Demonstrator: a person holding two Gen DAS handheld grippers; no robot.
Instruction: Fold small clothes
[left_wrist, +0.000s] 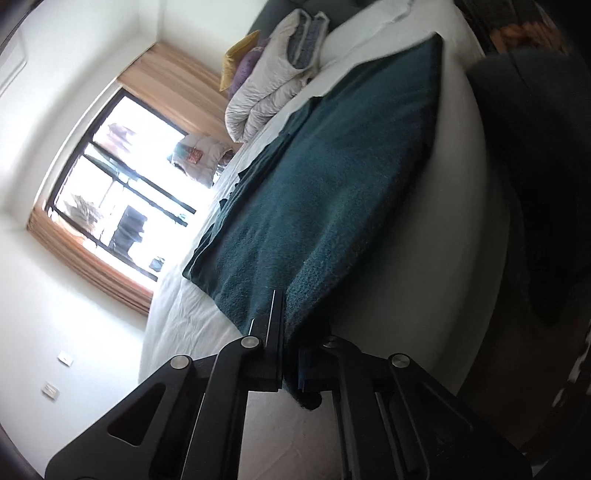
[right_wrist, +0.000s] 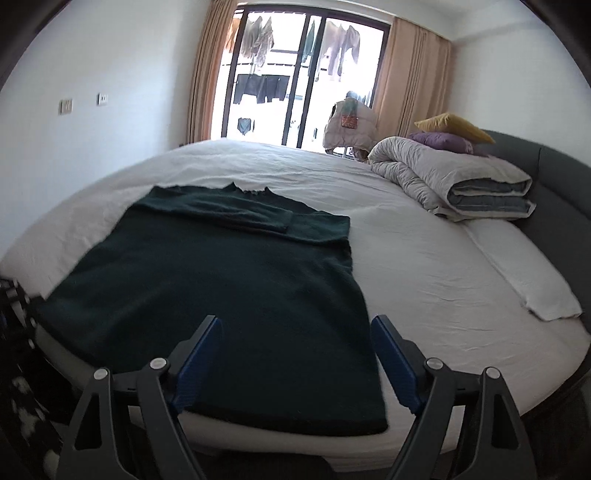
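A dark green sweater (right_wrist: 221, 295) is spread on the bed (right_wrist: 424, 266), one sleeve already folded across its chest. Its near hem is pinched by the left gripper (left_wrist: 286, 332); the right gripper (right_wrist: 295, 354) is held with released jaws above that hem. A matching hem grasp is judged next.

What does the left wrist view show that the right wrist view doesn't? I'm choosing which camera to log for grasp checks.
Only the left wrist view shows the left gripper, jaws shut on the hem of the green sweater.

Only the right wrist view shows the right gripper, jaws open above the sweater's near edge, and the sleeve folded across the chest.

Both show the sweater, the white bed, the folded duvet, pillows and window.
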